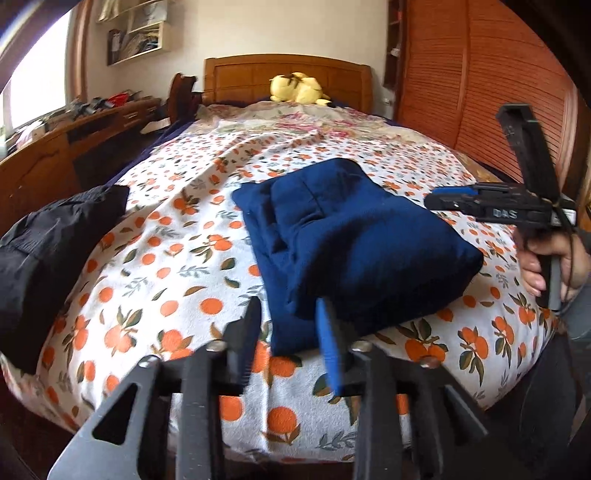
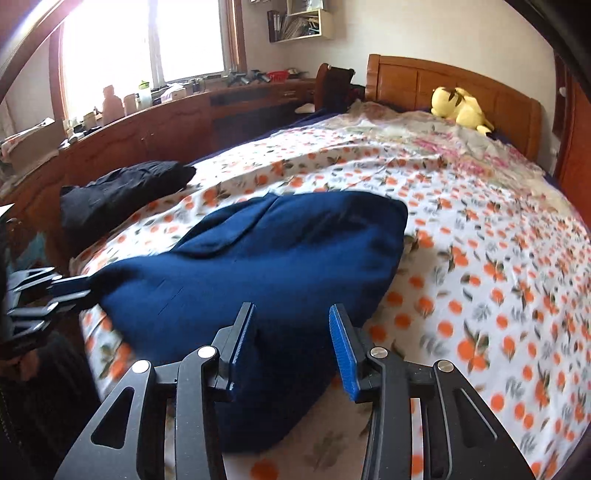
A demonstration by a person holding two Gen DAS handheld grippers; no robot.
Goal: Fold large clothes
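Both grippers stand with their jaws apart and nothing between them. From its own camera, the left gripper (image 1: 288, 314) hovers at the near edge of the blue garment (image 1: 354, 251), which lies folded into a thick, compact bundle on the orange-print bedspread (image 1: 166, 258) near the foot of the bed. The right gripper (image 2: 291, 317) hangs over the same bundle from the other side, its blue-padded fingers (image 2: 341, 343) spread above the cloth (whether a pad brushes the fabric I cannot tell).

Judging by the shape of the bundle, the folding of this piece looks largely done: layered, edges roughly stacked, one flap lying across the top. The step in hand appears to be letting go or tidying. The next move likely calls for either smoothing the top layer or taking both near corners in a firm pinch through all the layers to shift the bundle aside, since a thick fold can slip open if only the top layer is caught.

A dark garment (image 1: 48, 254) lies heaped at the left edge of the bed, well apart from the blue one; it may be next.

As for containers, a wall shelf (image 2: 306, 26) holds what look like files and papers; nothing on the bed serves as a bin or basket.
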